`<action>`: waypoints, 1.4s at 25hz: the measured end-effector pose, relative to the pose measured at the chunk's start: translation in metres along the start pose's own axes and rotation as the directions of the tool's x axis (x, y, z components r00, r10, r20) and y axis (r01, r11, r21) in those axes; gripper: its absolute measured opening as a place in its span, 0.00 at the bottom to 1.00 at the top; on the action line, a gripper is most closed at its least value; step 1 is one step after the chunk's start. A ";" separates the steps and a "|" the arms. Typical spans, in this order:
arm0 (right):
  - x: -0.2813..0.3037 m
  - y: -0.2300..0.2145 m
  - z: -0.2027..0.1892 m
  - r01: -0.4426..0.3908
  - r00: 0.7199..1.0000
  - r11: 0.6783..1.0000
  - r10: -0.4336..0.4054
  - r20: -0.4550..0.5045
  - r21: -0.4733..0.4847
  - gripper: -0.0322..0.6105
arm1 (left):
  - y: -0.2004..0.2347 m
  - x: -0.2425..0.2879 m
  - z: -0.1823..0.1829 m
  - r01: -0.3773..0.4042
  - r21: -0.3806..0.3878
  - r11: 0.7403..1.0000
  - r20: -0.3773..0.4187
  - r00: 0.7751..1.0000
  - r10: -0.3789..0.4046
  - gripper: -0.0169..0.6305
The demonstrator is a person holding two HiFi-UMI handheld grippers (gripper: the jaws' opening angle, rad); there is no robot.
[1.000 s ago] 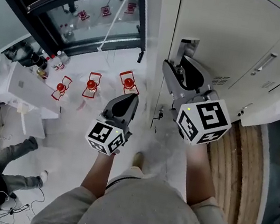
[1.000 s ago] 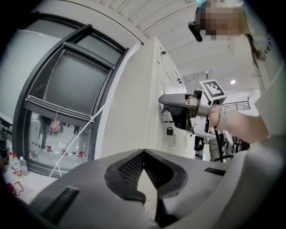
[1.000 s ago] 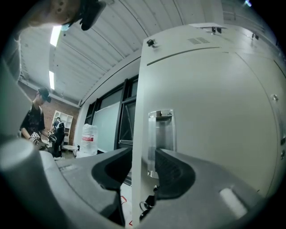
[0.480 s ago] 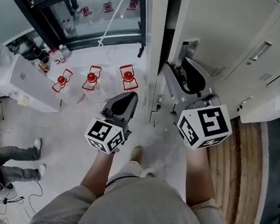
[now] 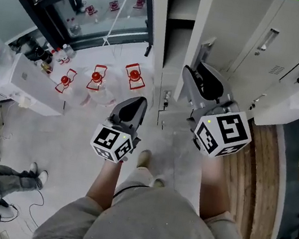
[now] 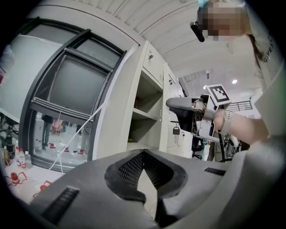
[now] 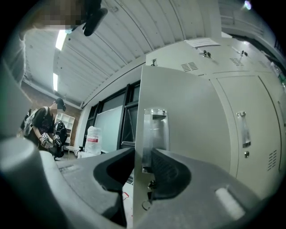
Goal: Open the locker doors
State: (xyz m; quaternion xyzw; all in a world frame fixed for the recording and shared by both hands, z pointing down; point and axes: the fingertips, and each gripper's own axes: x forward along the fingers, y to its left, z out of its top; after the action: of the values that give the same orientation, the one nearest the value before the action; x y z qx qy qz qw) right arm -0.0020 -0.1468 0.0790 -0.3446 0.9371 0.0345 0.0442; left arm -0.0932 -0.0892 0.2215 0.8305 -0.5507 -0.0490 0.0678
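Our right gripper (image 7: 143,156) jaws have just been closing onto the half-open door (image 7: 192,112) edge by the handle (image 7: 154,134). The left gripper (image 6: 143,154) jaws are together, empty. It's a thin grip, so if we pull off-arc it could slip free.

Your right gripper (image 7: 143,167) on the locker door (image 7: 192,116)
Its jaws, just closing, clamp the door's edge at the metal handle (image 7: 154,129); right of that door stand shut lockers (image 7: 250,112), left of it a water jug (image 7: 93,139) and a person (image 7: 44,129).
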 end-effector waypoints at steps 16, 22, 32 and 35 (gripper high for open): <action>-0.086 -0.017 0.011 0.040 0.999 0.999 -0.039 0.026 -0.027 0.24 | -0.060 -0.007 -0.006 0.049 0.014 0.999 0.007 0.999 -0.049 0.02; -0.120 -0.031 0.012 0.091 0.995 0.995 -0.090 0.040 -0.035 0.23 | -0.078 -0.005 -0.008 0.072 0.018 0.997 0.008 0.997 -0.072 0.02; -0.172 -0.060 0.018 0.223 0.973 0.974 -0.222 0.057 -0.025 0.16 | -0.094 -0.007 -0.006 0.102 0.023 0.995 0.003 0.995 -0.102 0.02; -0.186 -0.072 0.019 0.274 0.960 0.962 -0.273 0.066 -0.012 0.14 | -0.095 -0.008 -0.007 0.106 0.020 0.994 0.000 0.994 -0.106 0.02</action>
State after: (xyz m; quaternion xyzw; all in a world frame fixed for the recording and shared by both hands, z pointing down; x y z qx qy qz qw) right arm 0.1871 -0.0802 0.0775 -0.4700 0.8781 0.0488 0.0750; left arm -0.0089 -0.0454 0.2125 0.8591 -0.5065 -0.0475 0.0566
